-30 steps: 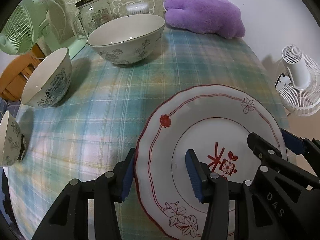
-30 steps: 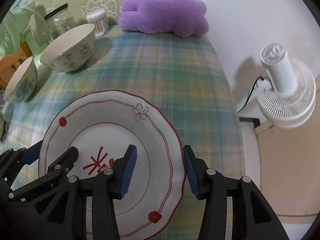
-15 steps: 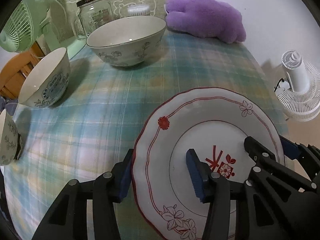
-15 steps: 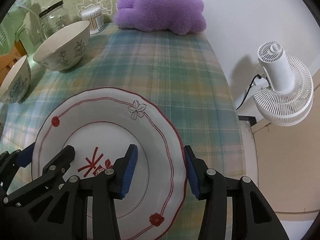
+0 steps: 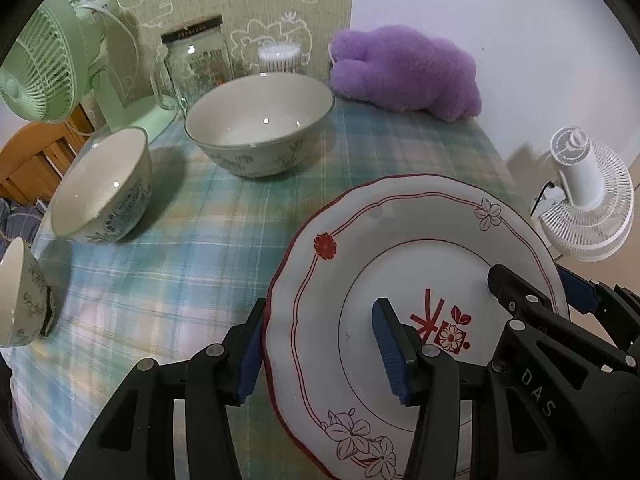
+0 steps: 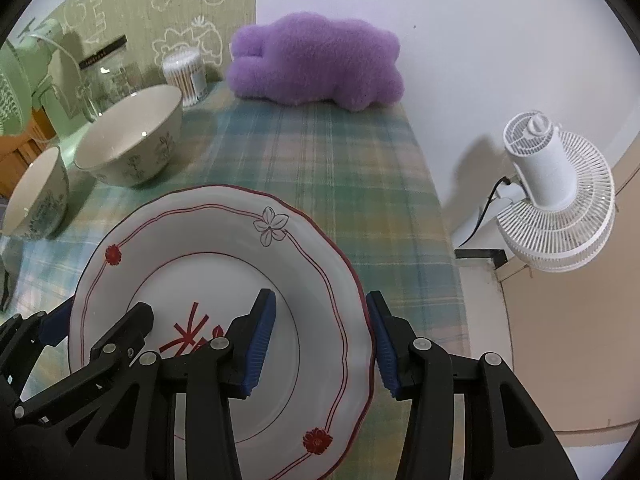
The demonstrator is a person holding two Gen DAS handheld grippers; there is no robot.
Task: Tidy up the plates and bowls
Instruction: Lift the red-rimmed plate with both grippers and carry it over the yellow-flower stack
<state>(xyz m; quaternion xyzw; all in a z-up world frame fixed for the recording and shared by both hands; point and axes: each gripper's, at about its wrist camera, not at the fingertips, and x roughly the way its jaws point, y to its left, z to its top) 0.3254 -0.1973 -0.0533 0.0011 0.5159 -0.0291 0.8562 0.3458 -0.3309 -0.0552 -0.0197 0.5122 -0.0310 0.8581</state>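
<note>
A white plate (image 5: 400, 264) with a red rim and red flower print is held over the plaid table; it also shows in the right wrist view (image 6: 224, 248). My left gripper (image 5: 320, 354) straddles its left rim, one finger outside and one on the plate face. My right gripper (image 6: 322, 344) straddles its right rim the same way. Both look closed on the rim. A large floral bowl (image 5: 260, 132) stands at the back, a medium bowl (image 5: 100, 188) left of it, and a small bowl (image 5: 20, 300) at the far left edge.
A purple plush toy (image 5: 404, 72) lies at the table's back right. A glass jar (image 5: 196, 64), a cotton swab tub (image 5: 278, 56) and a green fan (image 5: 44, 68) stand at the back left. A white fan (image 6: 556, 196) stands on the floor off the right edge.
The plate and both grippers have risen and moved a little toward the back; the bowls and plush appear lower and closer in the views.
</note>
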